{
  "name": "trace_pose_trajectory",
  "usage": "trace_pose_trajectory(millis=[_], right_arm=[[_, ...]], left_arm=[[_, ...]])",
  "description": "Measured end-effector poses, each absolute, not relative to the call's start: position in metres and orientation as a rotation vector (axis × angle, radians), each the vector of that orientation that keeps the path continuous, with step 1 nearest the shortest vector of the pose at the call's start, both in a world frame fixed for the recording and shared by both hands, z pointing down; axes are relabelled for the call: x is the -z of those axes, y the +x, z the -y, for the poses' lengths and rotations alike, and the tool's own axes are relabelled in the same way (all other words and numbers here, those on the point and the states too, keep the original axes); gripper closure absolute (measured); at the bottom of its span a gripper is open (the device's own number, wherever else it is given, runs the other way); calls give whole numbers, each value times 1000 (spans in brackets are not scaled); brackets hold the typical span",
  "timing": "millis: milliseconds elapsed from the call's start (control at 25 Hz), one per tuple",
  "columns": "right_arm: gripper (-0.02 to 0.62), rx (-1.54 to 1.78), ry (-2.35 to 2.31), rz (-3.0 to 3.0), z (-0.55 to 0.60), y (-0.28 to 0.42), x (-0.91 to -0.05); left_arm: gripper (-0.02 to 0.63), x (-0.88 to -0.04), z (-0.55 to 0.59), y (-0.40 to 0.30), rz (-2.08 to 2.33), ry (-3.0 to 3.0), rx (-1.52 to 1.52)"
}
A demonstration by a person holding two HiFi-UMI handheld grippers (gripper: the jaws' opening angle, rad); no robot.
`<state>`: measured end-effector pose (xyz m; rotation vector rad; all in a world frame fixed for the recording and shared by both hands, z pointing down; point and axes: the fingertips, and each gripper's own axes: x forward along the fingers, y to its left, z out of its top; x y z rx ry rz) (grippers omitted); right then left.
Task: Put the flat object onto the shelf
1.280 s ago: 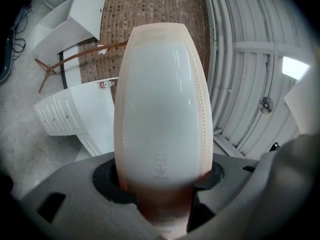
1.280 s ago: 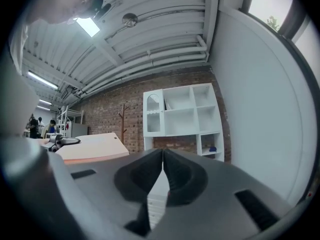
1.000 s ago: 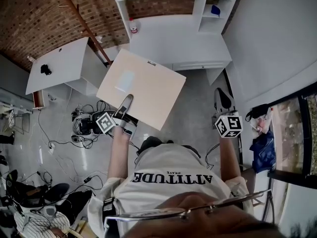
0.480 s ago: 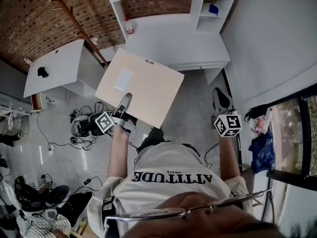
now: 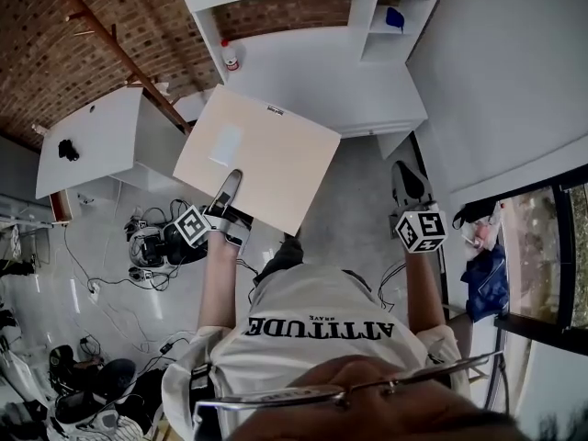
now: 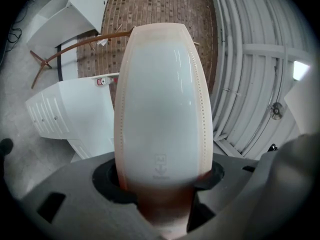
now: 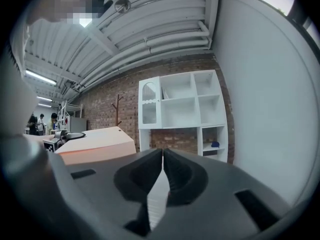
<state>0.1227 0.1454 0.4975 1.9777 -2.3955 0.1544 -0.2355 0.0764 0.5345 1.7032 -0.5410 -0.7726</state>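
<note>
Head view: carrying step. The pale square board (image 5: 262, 159) is pinched at its near edge by the left hand-held gripper (image 5: 227, 189), still short of the white shelf unit (image 5: 367, 28); the right hand-held gripper (image 5: 405, 180) is idle. Left gripper view: jaws clamp the board. Right gripper view: jaws pressed together, empty; compartments look bare except for a small blue item (image 7: 214, 144), lower right. Next, probably: approach and slide the board onto a free shelf.

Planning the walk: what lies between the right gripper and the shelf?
Only bare floor lies between the right gripper and the shelf; the head view shows it.
</note>
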Motion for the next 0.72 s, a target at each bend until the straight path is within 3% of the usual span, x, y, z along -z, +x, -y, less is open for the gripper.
trace_pose_trajectory(millis=[720], right_arm=[[566, -177, 2063, 2271, 3, 100, -495]], left_arm=[[330, -546, 109, -243, 466, 1685, 686]])
